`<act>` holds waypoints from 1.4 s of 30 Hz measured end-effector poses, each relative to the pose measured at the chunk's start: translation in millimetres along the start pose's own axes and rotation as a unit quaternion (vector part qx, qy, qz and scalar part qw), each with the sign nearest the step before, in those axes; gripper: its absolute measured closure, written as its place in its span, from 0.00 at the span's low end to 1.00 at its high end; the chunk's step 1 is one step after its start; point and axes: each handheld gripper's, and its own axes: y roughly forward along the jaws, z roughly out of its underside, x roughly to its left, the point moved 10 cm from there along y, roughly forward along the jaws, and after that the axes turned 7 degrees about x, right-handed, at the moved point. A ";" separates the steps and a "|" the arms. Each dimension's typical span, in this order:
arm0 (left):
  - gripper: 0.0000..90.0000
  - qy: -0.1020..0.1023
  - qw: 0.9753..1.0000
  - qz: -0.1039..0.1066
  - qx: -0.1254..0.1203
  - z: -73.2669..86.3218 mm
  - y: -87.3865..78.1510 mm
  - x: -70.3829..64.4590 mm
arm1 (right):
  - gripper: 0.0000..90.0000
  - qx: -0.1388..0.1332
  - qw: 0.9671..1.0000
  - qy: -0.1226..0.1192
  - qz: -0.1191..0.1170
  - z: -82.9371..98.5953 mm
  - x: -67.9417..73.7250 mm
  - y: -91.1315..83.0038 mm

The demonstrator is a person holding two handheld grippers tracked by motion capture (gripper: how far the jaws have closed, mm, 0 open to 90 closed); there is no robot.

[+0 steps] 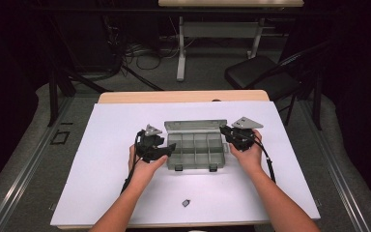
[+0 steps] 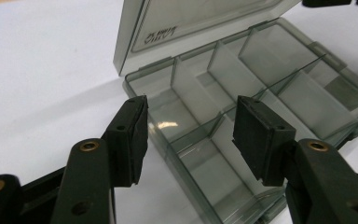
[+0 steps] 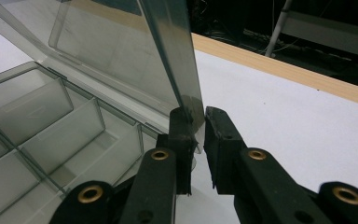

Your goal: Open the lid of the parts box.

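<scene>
A clear smoky-grey plastic compartment box (image 1: 195, 151) sits at the centre of the high view on a white sheet (image 1: 106, 159) that covers a wooden table (image 1: 125, 96). Its hinged lid (image 1: 194, 126) is raised and stands along the far edge of the box. Thin dividers split the tray into two rows of compartments; all visible compartments hold nothing.

The left gripper (image 1: 165, 150) is at the left end of the box, held by the left hand (image 1: 145, 166). In the left gripper view (image 2: 191, 135) its jaws stand well apart, one on either side of the near left corner compartments, gripping nothing. Whether the pads touch the box wall cannot be told.

The right gripper (image 1: 225, 130) is at the upper right corner of the box, held by the right hand (image 1: 249, 155). In the right gripper view (image 3: 199, 123) its jaws are nearly together with the side edge of the lid (image 3: 172, 60) between them, close to the hinge. The lid rises steeply toward the top centre of that frame.

A small dark object (image 1: 186, 203) lies on the sheet in the lower centre of the high view, well apart from the box. A black folding chair (image 1: 263, 75) stands on the floor at the upper right.
</scene>
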 end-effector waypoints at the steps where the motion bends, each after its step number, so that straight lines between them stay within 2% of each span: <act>1: 0.50 -0.004 1.000 -0.001 0.004 1.9 1.8 1.2 | 0.90 0.000 1.000 0.001 0.000 0.0 0.0 0.0; 8: 0.48 -0.011 0.999 -0.010 0.030 14.7 16.0 6.6 | 0.90 -0.001 1.000 0.003 -0.001 0.1 0.3 0.0; 12: 0.48 -0.001 0.999 -0.015 0.042 20.8 24.1 6.8 | 0.91 -0.001 1.000 0.002 0.000 0.0 0.0 0.0; 14: 0.48 0.006 0.999 -0.021 0.041 22.3 27.5 7.0 | 0.91 -0.001 1.000 0.001 0.000 0.0 0.2 0.0; 15: 0.48 0.007 0.999 -0.016 0.049 24.0 28.1 6.0 | 0.91 0.000 1.000 0.000 0.000 0.1 0.2 -0.1; 19: 0.49 0.011 0.999 -0.017 0.049 25.8 31.8 4.4 | 0.91 -0.001 1.000 0.002 0.000 0.0 0.2 0.0; 26: 0.55 0.005 0.999 -0.018 0.043 31.0 40.8 3.3 | 0.91 -0.002 1.000 0.002 0.000 0.0 0.2 0.0; 34: 0.62 0.019 0.998 -0.041 0.046 33.8 45.6 4.9 | 0.91 0.000 1.000 0.004 0.000 0.6 0.4 -0.4; 42: 0.64 0.027 0.997 -0.049 0.046 34.3 46.8 5.6 | 0.91 -0.006 1.000 0.007 0.002 0.2 0.3 0.0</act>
